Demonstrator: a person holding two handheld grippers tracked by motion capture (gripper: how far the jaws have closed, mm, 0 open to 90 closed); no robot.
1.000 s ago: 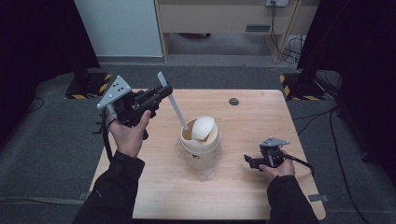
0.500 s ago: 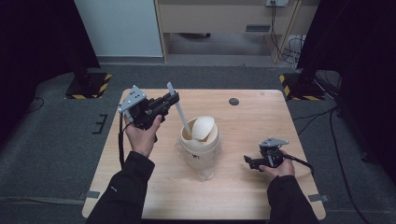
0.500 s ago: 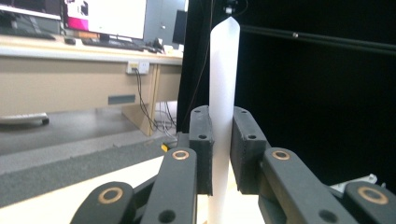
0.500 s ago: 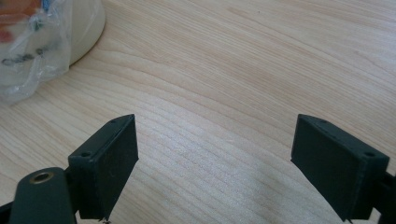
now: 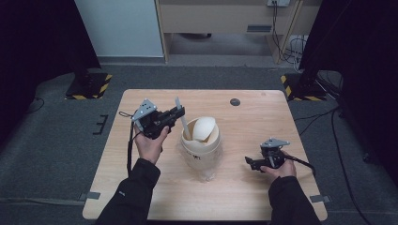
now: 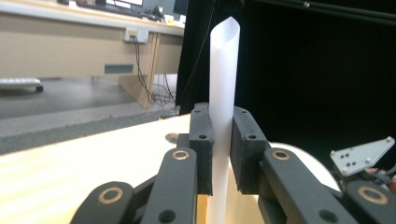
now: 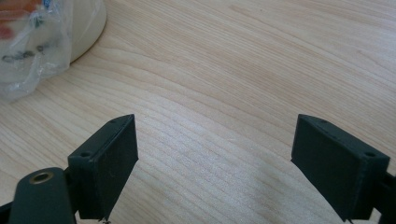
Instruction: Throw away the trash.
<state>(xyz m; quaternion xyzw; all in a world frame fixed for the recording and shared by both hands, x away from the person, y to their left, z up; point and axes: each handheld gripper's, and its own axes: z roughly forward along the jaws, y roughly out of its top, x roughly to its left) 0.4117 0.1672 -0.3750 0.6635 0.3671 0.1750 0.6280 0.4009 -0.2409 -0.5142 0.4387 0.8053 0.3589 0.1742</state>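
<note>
A cream paper cup (image 5: 202,140) stands at the middle of the wooden table (image 5: 244,117), with a white lid (image 5: 202,127) leaning inside it. My left gripper (image 5: 180,113) is just left of the cup's rim and is shut on a white straw (image 6: 223,93), whose lower end dips into the cup. In the high view the straw (image 5: 182,118) tilts slightly. My right gripper (image 5: 248,162) rests on the table to the right of the cup, open and empty (image 7: 215,163). A crumpled clear plastic wrapper (image 5: 202,165) lies at the cup's base.
A small dark round grommet (image 5: 235,101) sits near the table's far edge. The clear wrapper (image 7: 28,51) and the cup's base (image 7: 86,23) lie ahead of the right gripper at upper left. Black stands flank the table on the floor.
My left gripper has carried the straw rightward and nearer, from the table's far-left area to the cup's rim, so its lower end now sits in the cup. The right gripper has stayed still.
</note>
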